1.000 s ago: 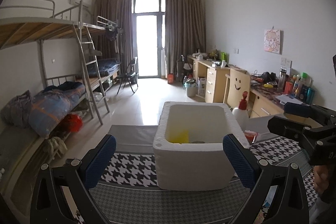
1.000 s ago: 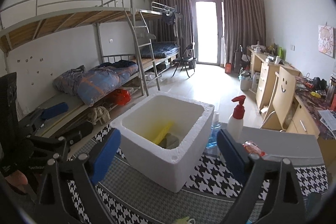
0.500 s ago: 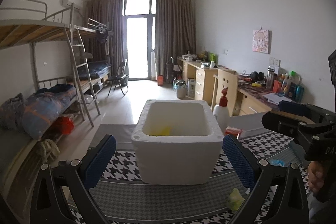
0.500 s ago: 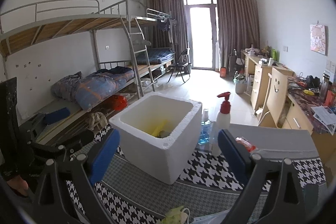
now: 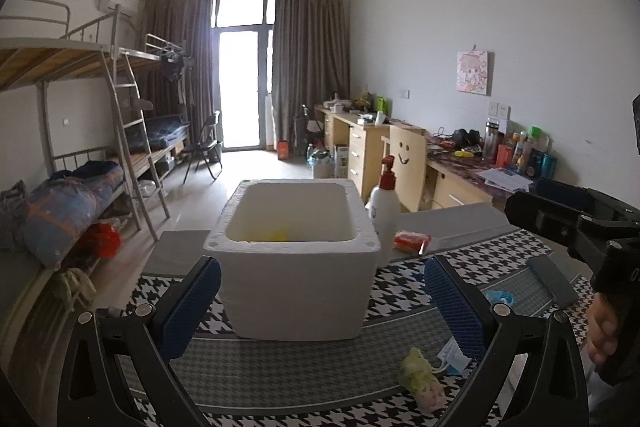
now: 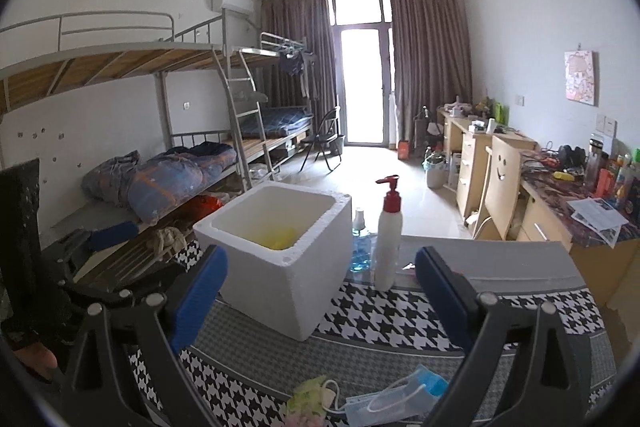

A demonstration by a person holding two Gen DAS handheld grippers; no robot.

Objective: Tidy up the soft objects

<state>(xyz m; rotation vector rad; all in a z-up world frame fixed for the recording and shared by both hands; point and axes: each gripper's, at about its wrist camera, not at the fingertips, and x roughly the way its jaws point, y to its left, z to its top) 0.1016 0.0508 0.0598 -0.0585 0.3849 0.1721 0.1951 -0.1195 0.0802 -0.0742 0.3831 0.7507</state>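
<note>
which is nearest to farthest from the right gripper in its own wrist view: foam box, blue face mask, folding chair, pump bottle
From the right gripper:
1. blue face mask, on the mat just below the fingers
2. foam box, ahead to the left
3. pump bottle, just behind the box's right side
4. folding chair, far back by the balcony door

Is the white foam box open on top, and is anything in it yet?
Open: the foam box has no lid on it and its cavity shows. Not empty: something yellow lies at the bottom. What else it holds cannot be told.
</note>
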